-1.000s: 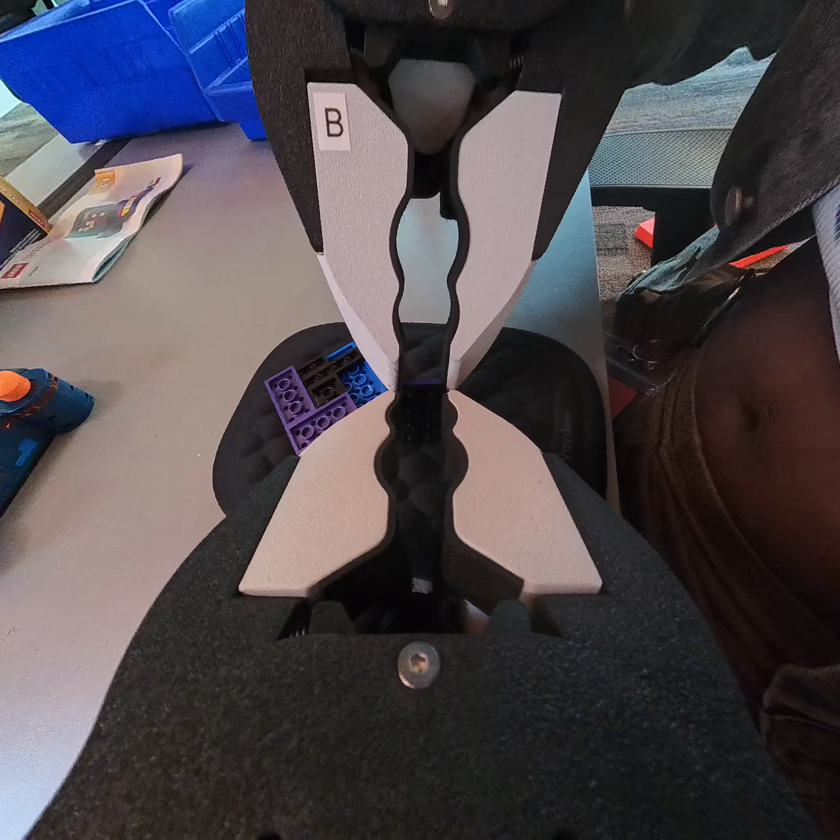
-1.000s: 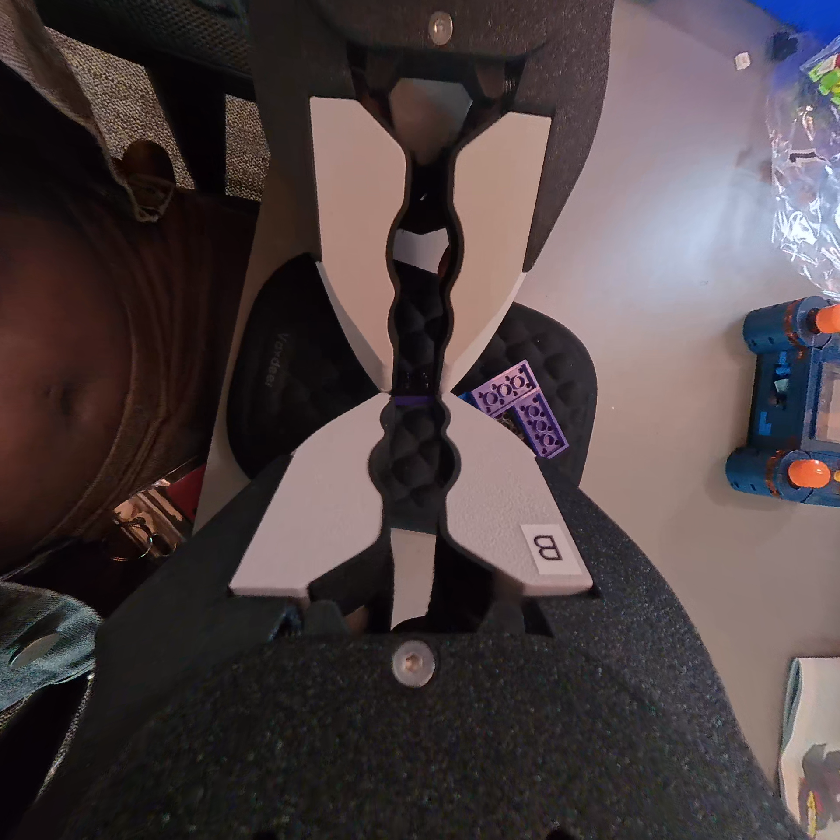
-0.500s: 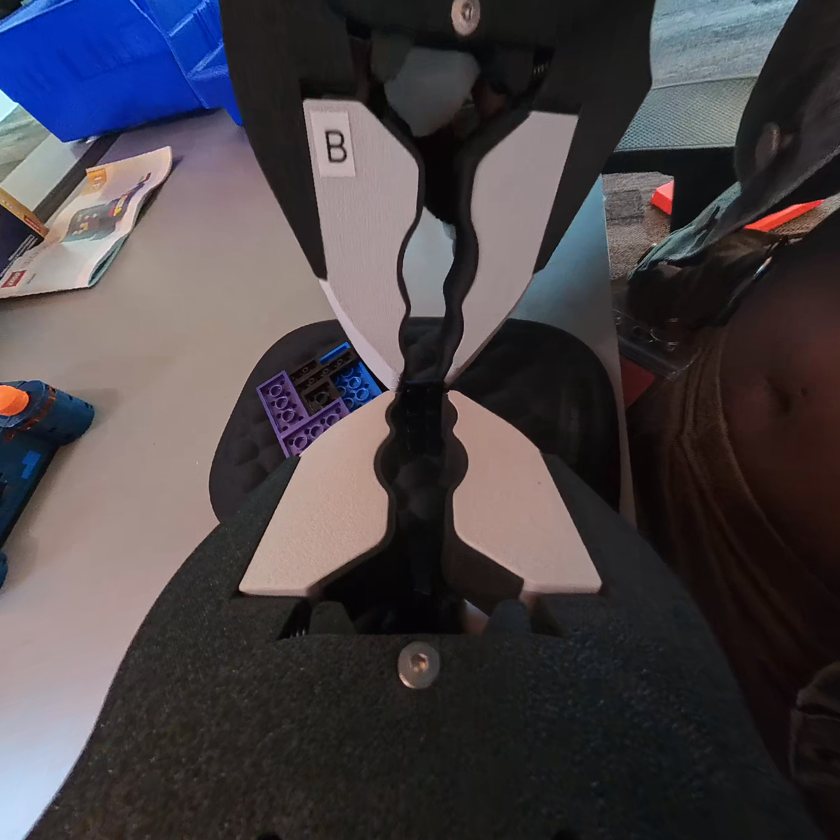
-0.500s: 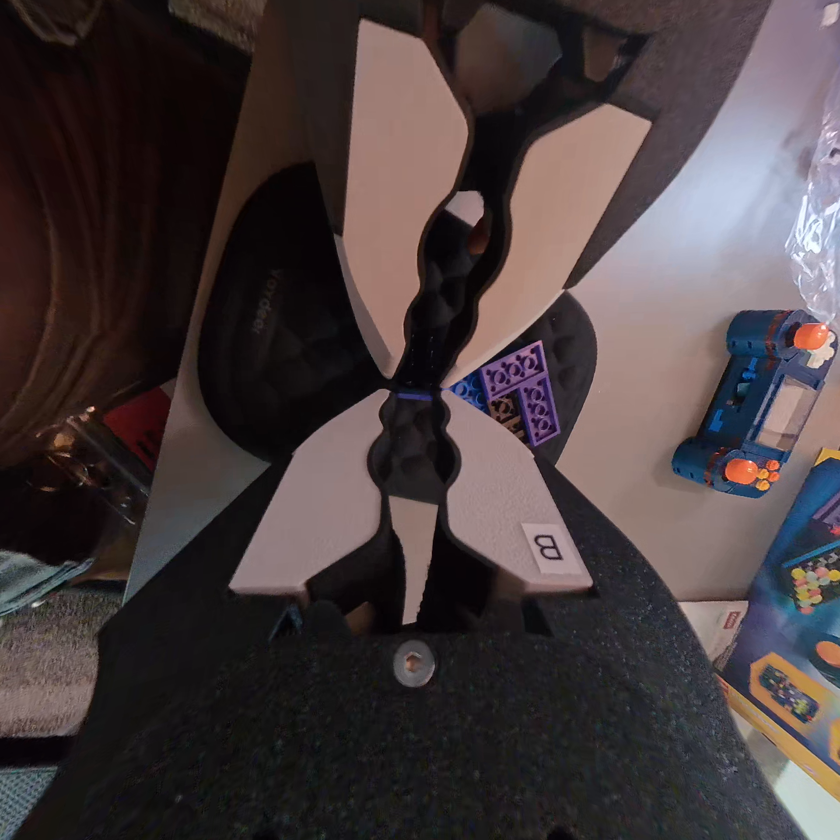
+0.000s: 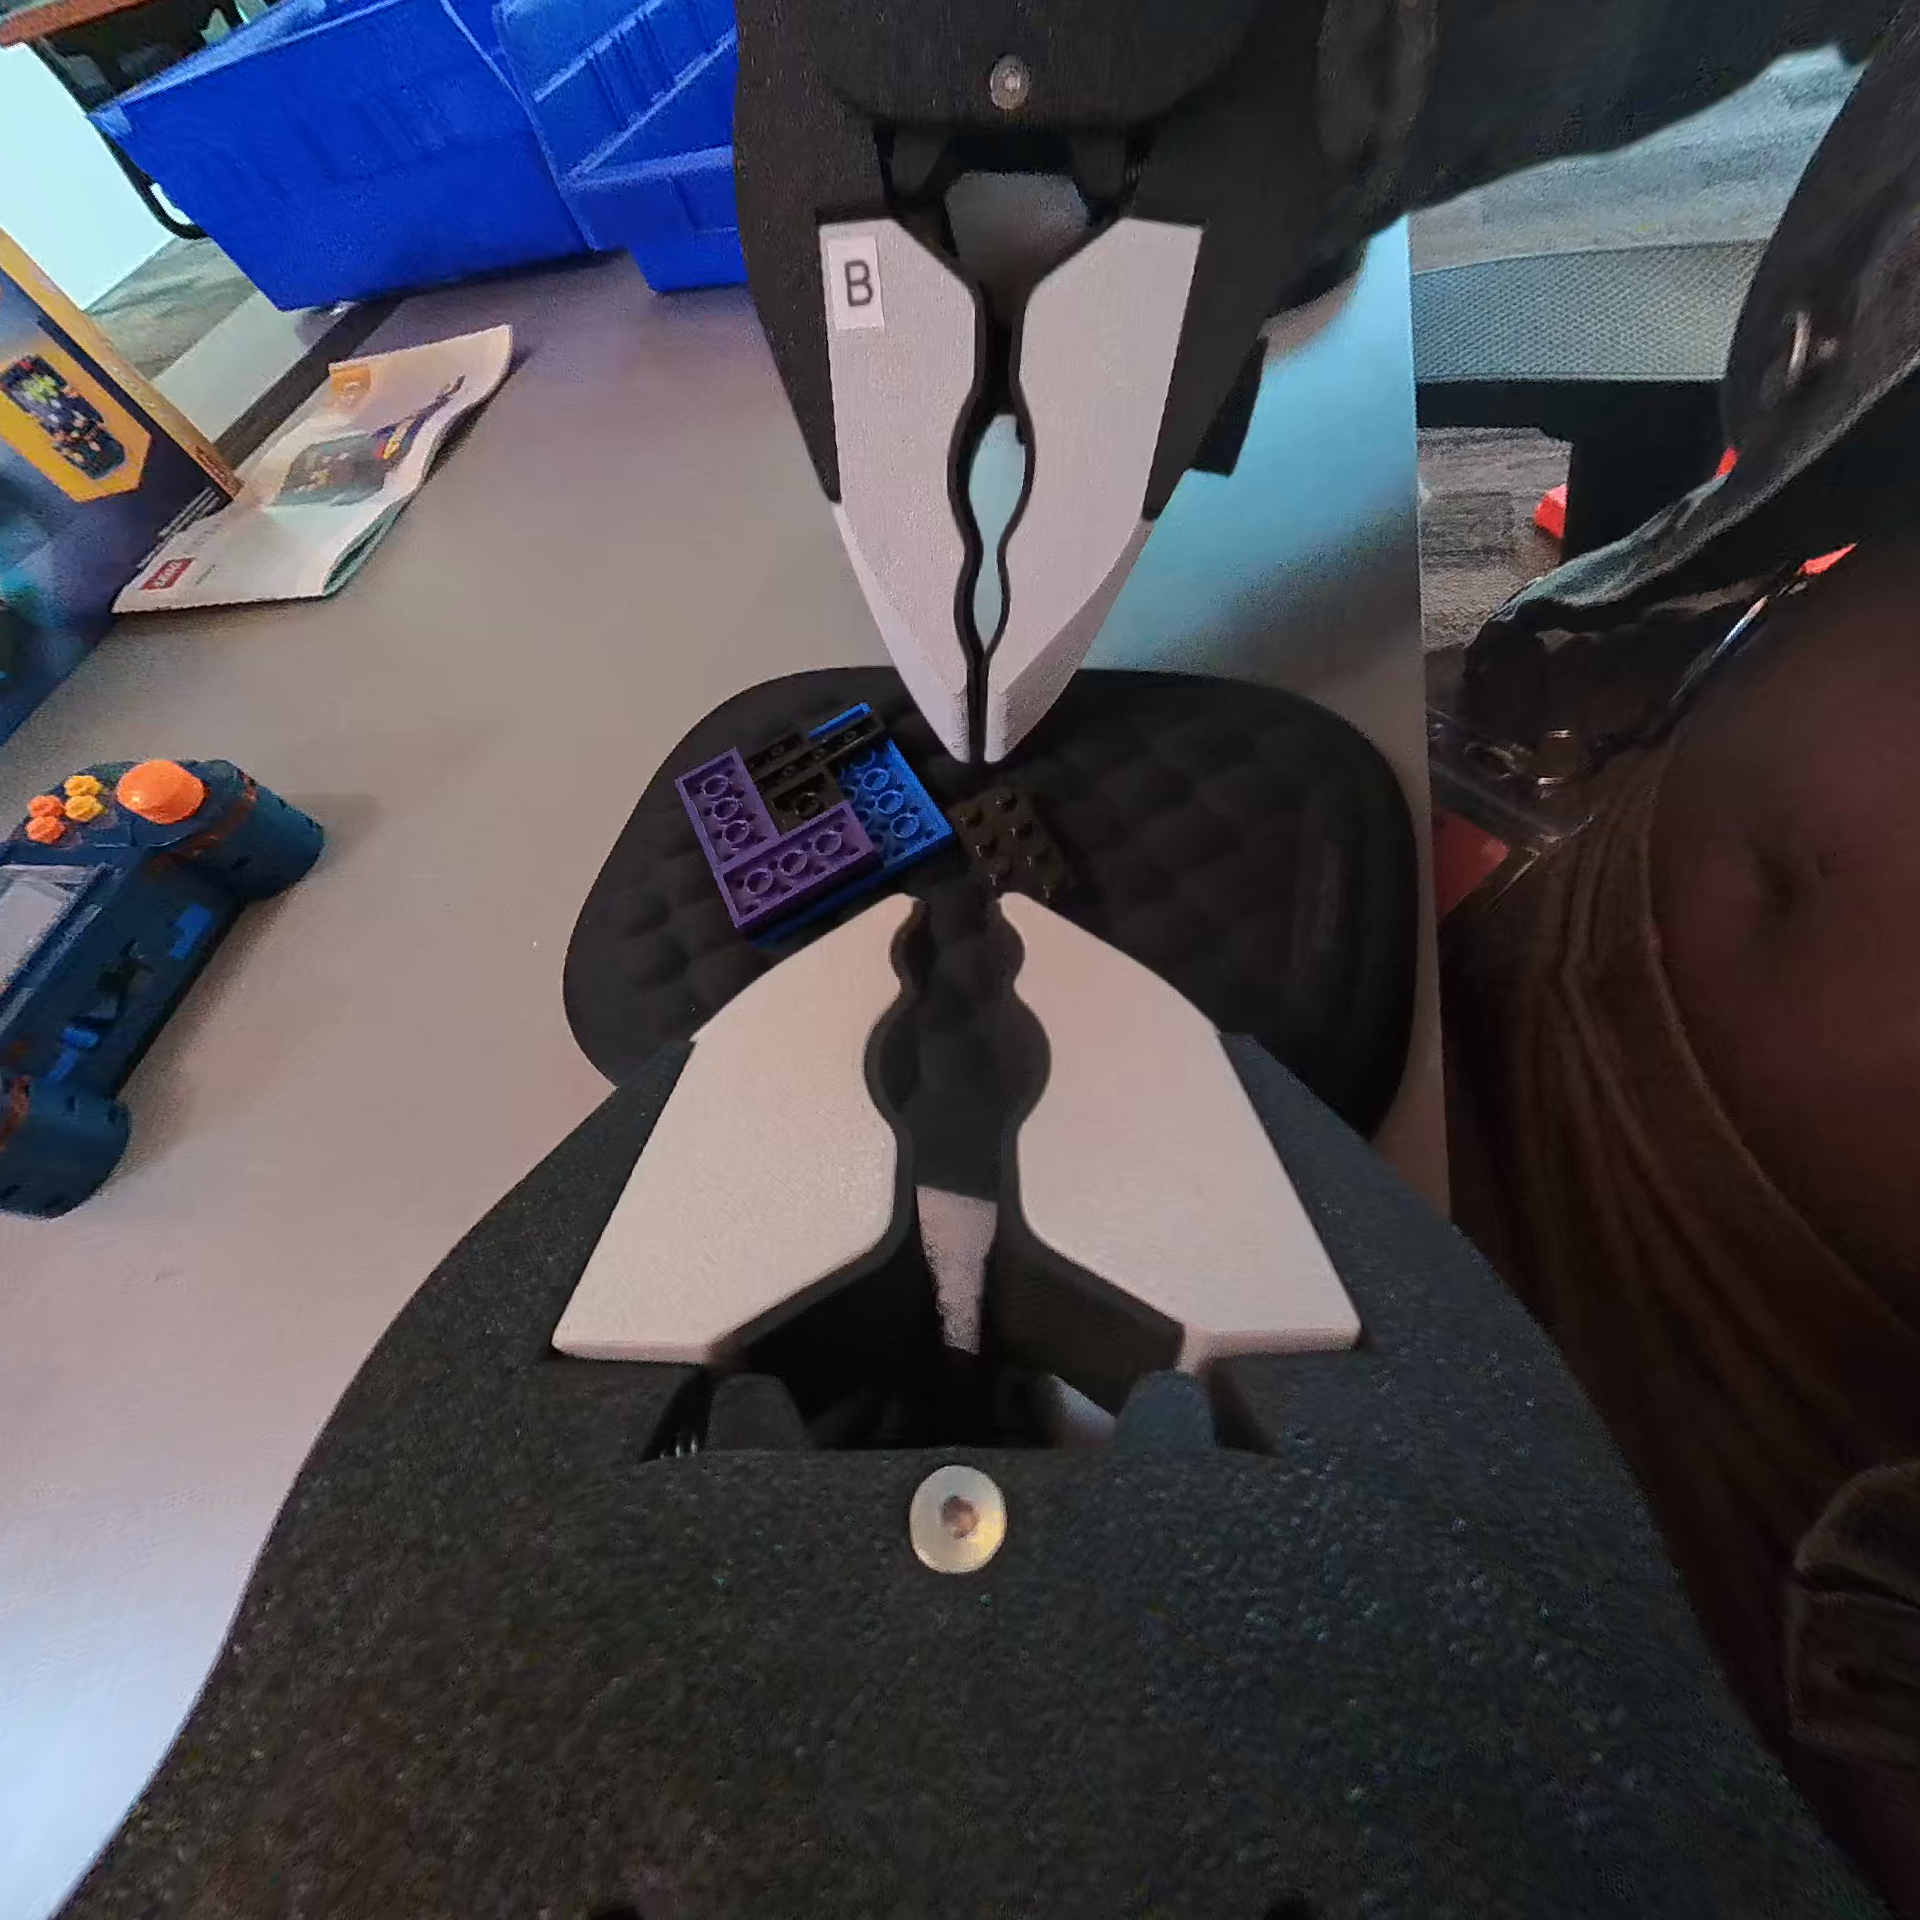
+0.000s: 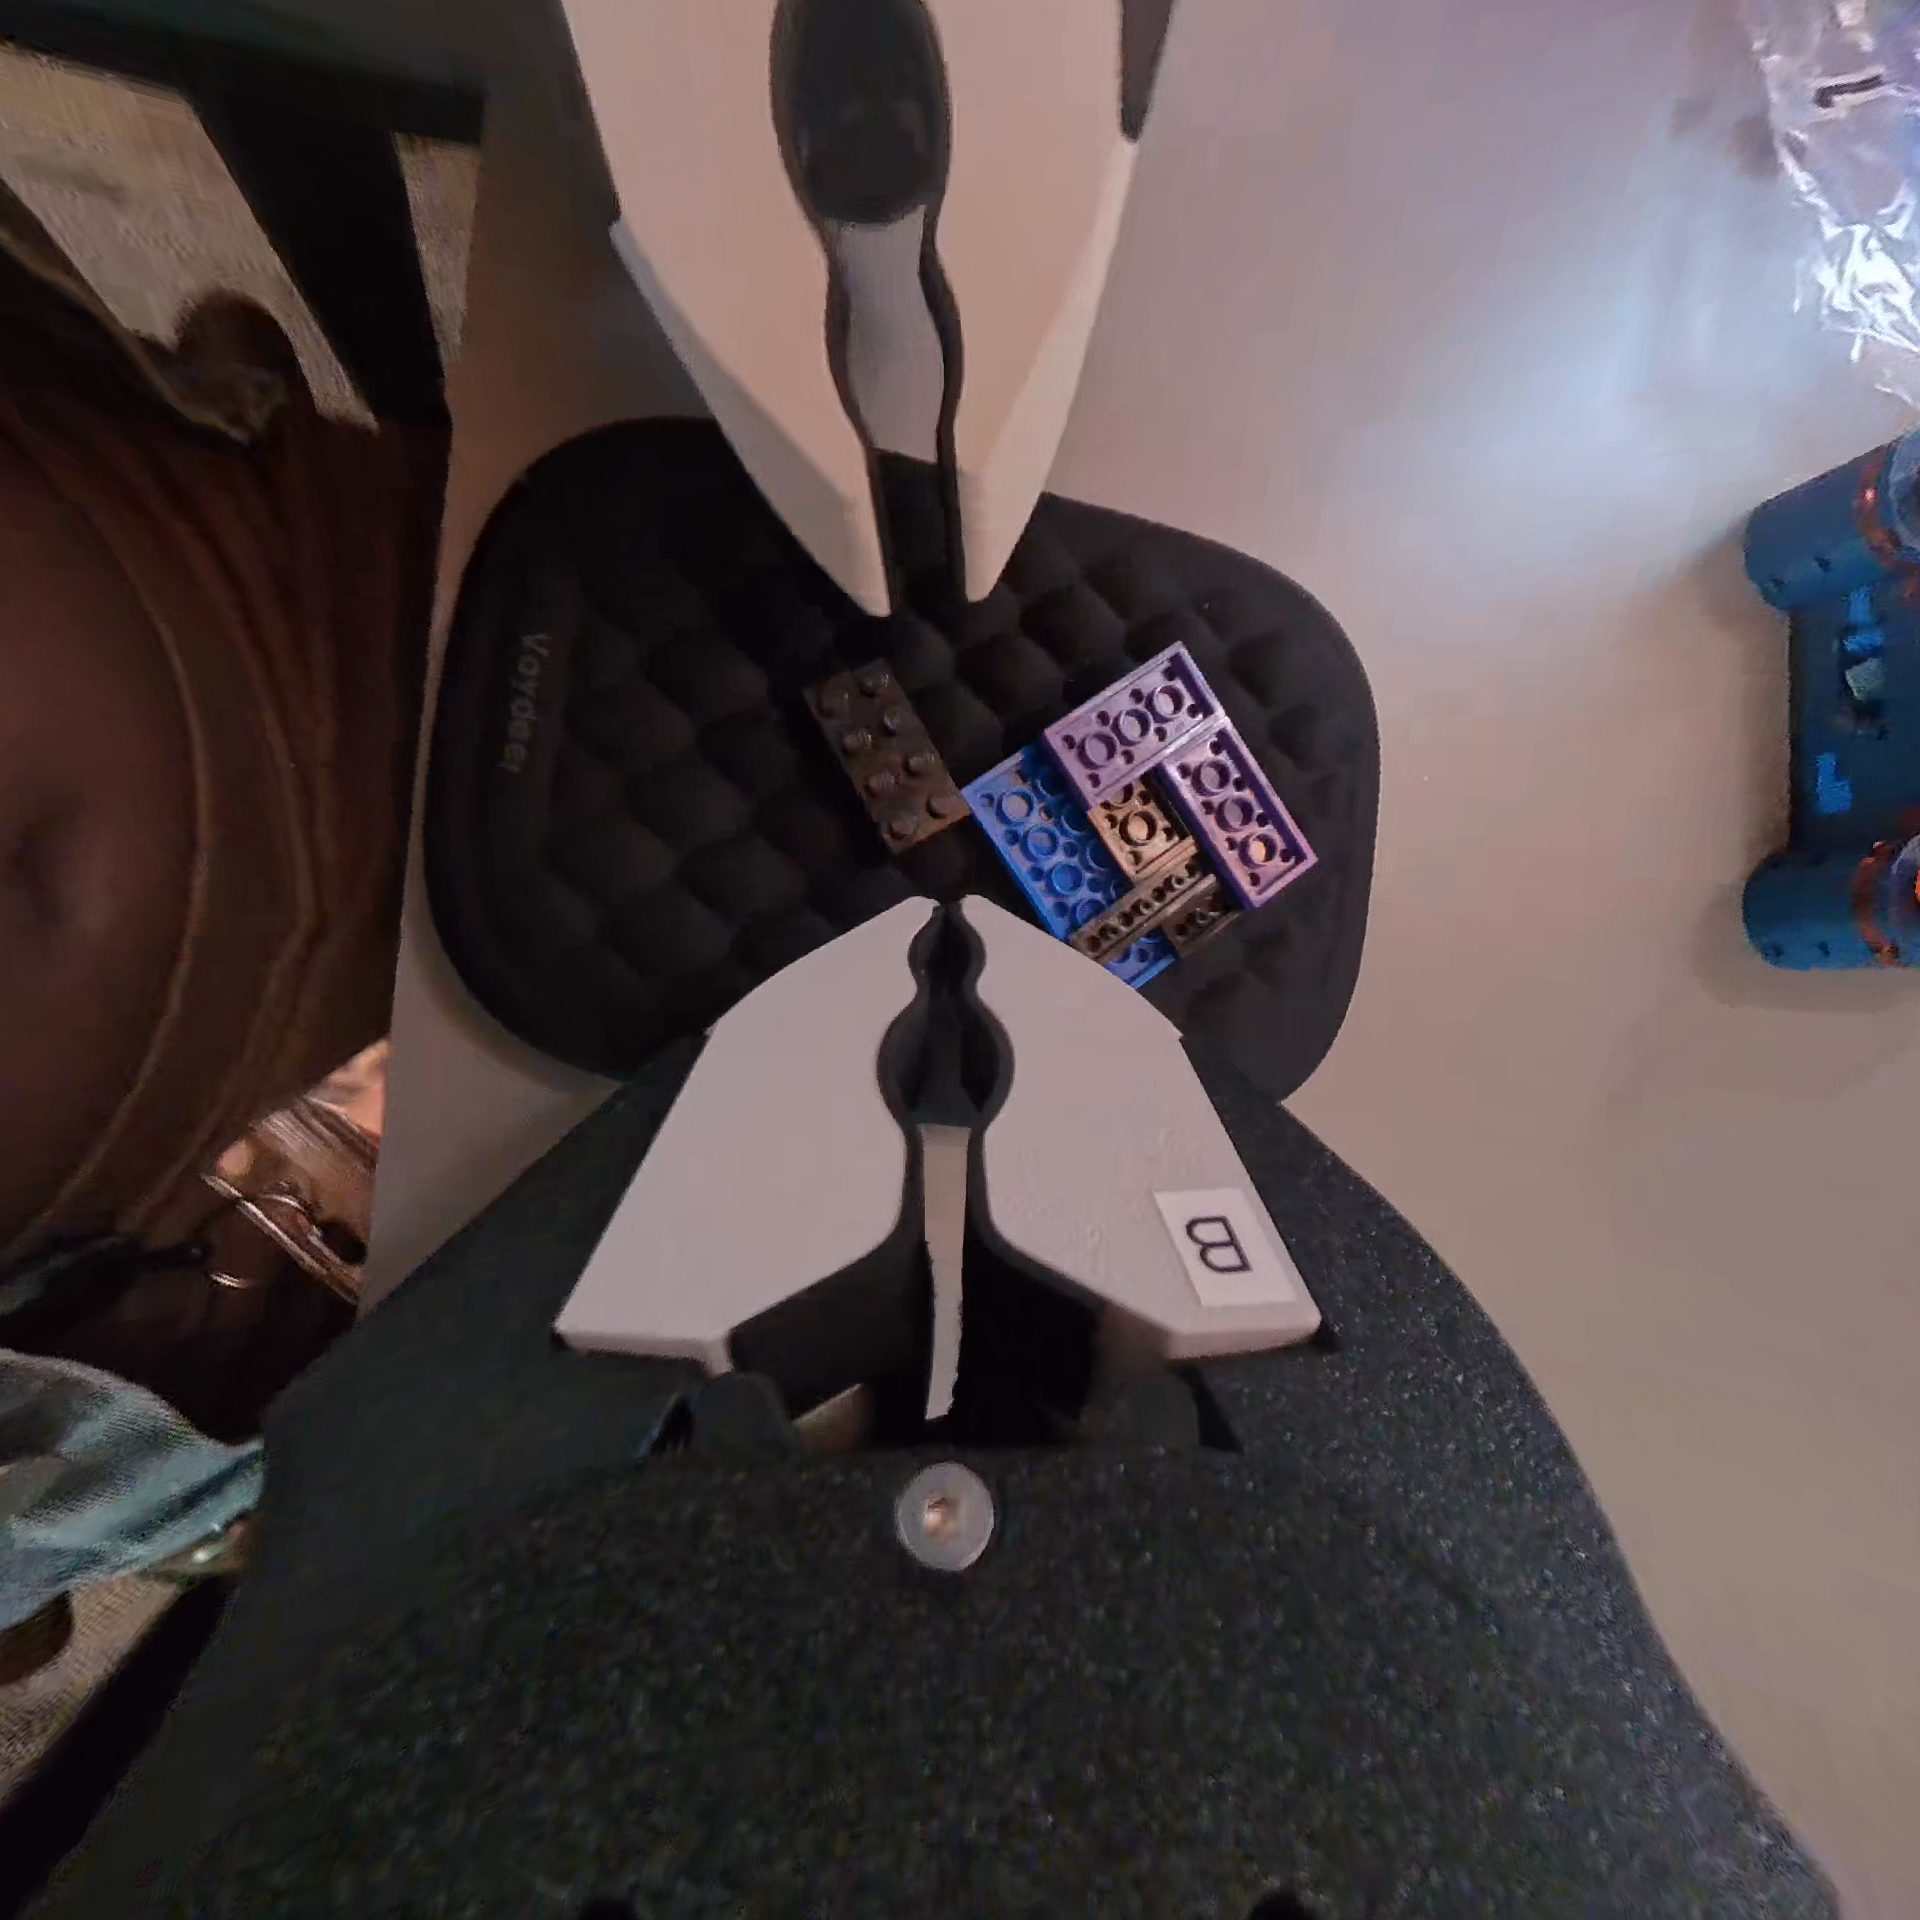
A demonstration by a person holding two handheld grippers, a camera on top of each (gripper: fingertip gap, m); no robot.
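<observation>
- Black and dimpled, a padded mat (image 5: 1247, 831) lay at the near edge of the grey table (image 5: 468, 727), and both grippers met nose to nose above it.
- On the mat sat a small brick assembly (image 6: 1143, 800): a purple L of plates, a blue plate and a few black pieces, all studs up.
- Just beside it, touching or nearly touching its blue edge, a loose black plate (image 6: 883, 769) lay flat on the mat. Neither gripper held it.
- Left gripper (image 5: 958, 906): its fingers stood a little apart with nothing between them, the tips just short of the black plate.
- Right gripper (image 6: 945, 906): its fingers were pressed together at the tips and pinched nothing. It pointed at the same plate from the opposite side.
- So the plate was free on the mat between the two noses and separate from the assembly.
- Farther off on the table lay a blue brick-built controller (image 5: 125, 935) with orange knobs, an open booklet (image 5: 332, 488), a printed box (image 5: 62, 416) and blue bins (image 5: 343, 156). A clear plastic bag (image 6: 1849, 208) showed in the right wrist view.
</observation>
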